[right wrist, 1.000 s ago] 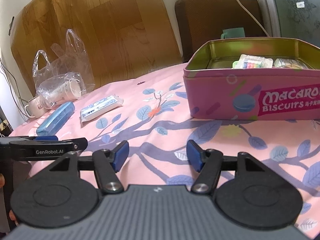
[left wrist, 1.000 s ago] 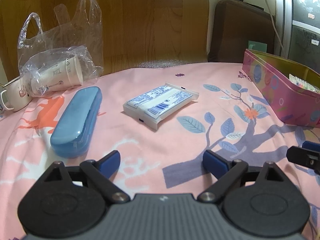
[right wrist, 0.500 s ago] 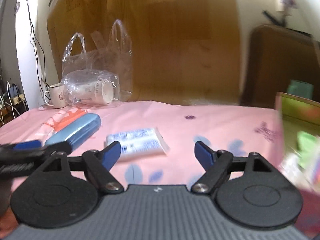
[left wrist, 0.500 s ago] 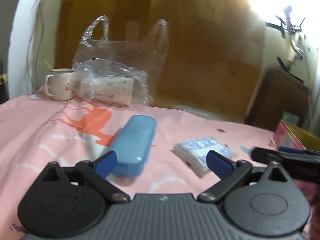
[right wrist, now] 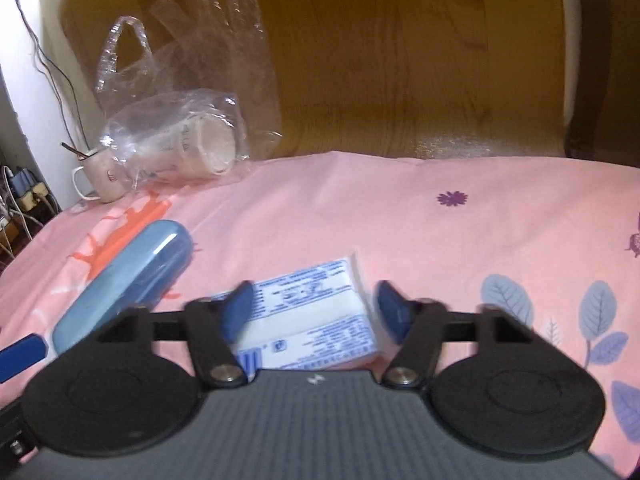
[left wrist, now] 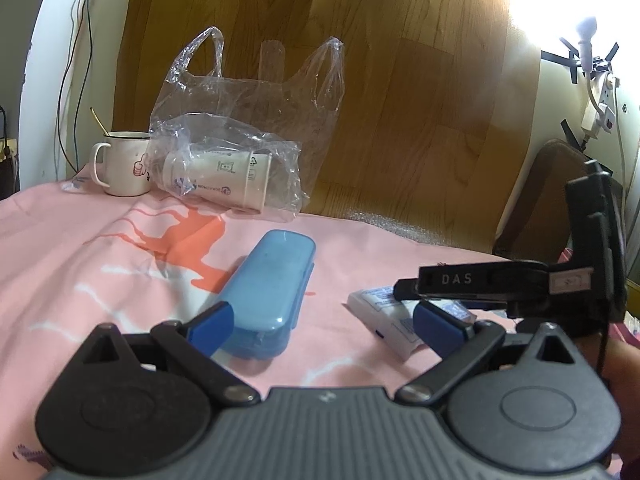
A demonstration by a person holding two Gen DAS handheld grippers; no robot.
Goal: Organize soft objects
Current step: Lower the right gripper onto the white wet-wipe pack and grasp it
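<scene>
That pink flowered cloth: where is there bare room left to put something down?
The pink flowered cloth lies bare right of the white printed tissue pack, out to the purple flower print. Crowded: the far left corner, with white mug, clear plastic bag and long blue plastic case.

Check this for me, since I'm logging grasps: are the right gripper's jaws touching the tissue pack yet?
Cannot tell. In the right wrist view the right gripper has its closing jaws astride the tissue pack, but motion blur hides any contact or gap at the pads.
</scene>
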